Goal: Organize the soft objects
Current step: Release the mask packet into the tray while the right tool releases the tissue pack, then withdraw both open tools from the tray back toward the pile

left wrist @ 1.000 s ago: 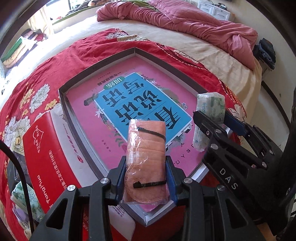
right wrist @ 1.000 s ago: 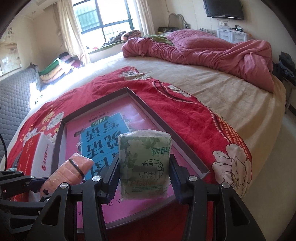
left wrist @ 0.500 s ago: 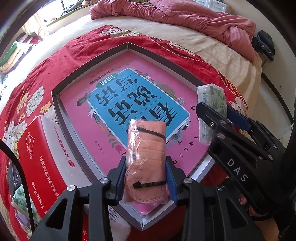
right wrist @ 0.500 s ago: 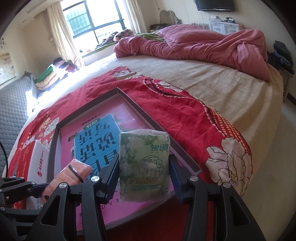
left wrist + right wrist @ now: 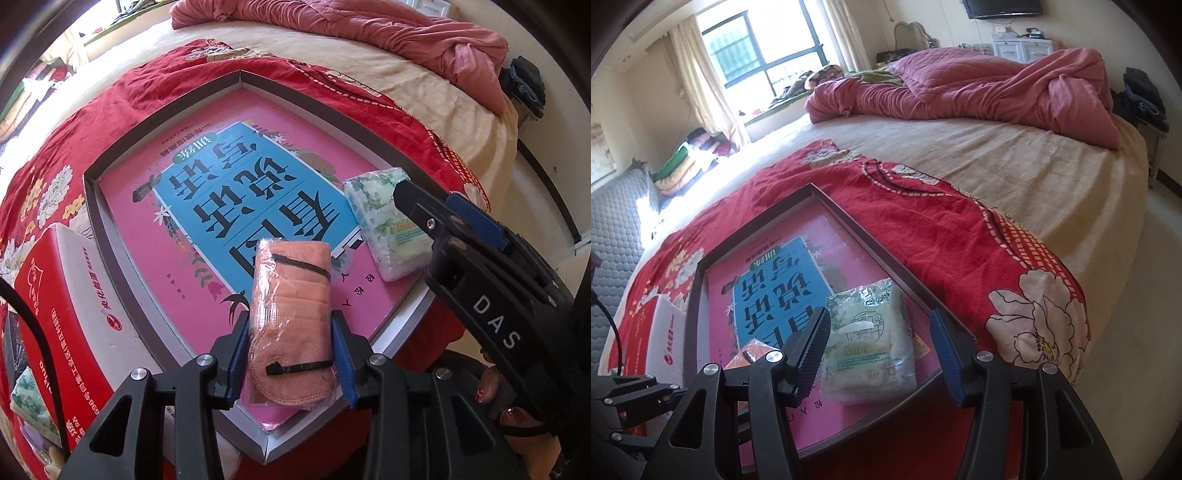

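Note:
A shallow grey-rimmed tray (image 5: 122,266) lined with a pink and blue sheet lies on the red floral blanket. My left gripper (image 5: 290,350) is shut on a packet of orange face masks (image 5: 291,295), held over the tray's near corner. My right gripper (image 5: 881,339) is open. A green-and-white tissue pack (image 5: 868,343) lies on the tray floor between its spread fingers, touching neither. The pack also shows in the left wrist view (image 5: 384,229), beside the right gripper's black finger (image 5: 417,206). The tray's rim shows in the right wrist view (image 5: 886,251).
A red and white box (image 5: 62,314) lies left of the tray. Another tissue pack (image 5: 29,406) sits at the far left edge. A crumpled pink quilt (image 5: 979,88) lies at the far end of the beige bed. The bed edge drops off to the right.
My right gripper has opened and let go of the tissue pack, which now lies flat in the tray. My left gripper still holds the mask packet, lower over the tray.

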Available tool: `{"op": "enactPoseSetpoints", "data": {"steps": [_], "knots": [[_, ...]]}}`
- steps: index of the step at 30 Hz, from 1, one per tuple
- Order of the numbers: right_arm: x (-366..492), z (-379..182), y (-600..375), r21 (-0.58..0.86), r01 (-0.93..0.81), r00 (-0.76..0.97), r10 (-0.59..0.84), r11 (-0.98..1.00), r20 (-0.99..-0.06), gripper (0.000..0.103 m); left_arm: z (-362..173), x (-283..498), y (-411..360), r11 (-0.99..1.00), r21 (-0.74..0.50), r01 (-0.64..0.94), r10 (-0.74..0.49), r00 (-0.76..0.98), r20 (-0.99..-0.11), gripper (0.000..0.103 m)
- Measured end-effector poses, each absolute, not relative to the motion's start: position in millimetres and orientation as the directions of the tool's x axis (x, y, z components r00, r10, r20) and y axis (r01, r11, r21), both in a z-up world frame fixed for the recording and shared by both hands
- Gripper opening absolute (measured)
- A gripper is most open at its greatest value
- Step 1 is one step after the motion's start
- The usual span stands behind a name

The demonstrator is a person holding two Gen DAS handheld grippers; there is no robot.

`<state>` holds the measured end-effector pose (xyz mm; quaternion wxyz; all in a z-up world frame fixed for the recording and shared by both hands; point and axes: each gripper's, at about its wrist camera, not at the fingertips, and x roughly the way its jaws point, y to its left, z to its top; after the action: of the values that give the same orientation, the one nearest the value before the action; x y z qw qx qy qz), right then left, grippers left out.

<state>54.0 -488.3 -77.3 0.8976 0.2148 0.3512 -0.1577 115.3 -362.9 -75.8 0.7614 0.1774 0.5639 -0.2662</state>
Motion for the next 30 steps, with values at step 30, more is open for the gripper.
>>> {"op": "enactPoseSetpoints", "data": {"steps": [30], "knots": [[42, -59, -483, 0.202, 0.459, 0.721, -0.23, 0.865, -0.654, 0.072, -12, 77, -311, 0.851, -0.066, 0.522, -0.308, 0.391, -0.867, 0.064]]}}
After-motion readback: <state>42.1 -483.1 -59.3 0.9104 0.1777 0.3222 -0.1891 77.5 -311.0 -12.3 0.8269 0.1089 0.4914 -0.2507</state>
